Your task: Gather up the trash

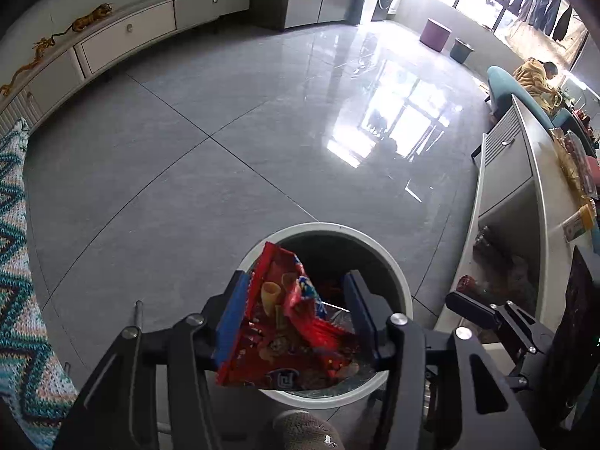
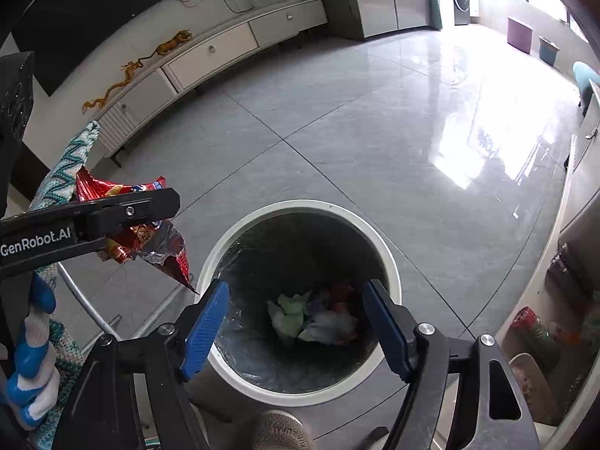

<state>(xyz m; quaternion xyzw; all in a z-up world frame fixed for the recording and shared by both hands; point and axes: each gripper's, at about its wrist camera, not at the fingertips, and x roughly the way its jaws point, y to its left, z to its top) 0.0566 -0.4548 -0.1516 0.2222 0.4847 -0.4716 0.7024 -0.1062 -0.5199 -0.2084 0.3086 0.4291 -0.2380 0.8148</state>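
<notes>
Between the parted fingers of the left gripper (image 1: 296,318) a red snack wrapper (image 1: 285,326) clings above the trash bin (image 1: 397,277), so it could snag and slide outside, while the right gripper (image 2: 296,324) gapes empty.

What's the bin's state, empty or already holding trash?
Holding trash. The right wrist view looks straight down into the bin: crumpled wrappers, pale green, white and red, lie at the bottom. It is far from full; the dark inner wall is mostly bare.
</notes>
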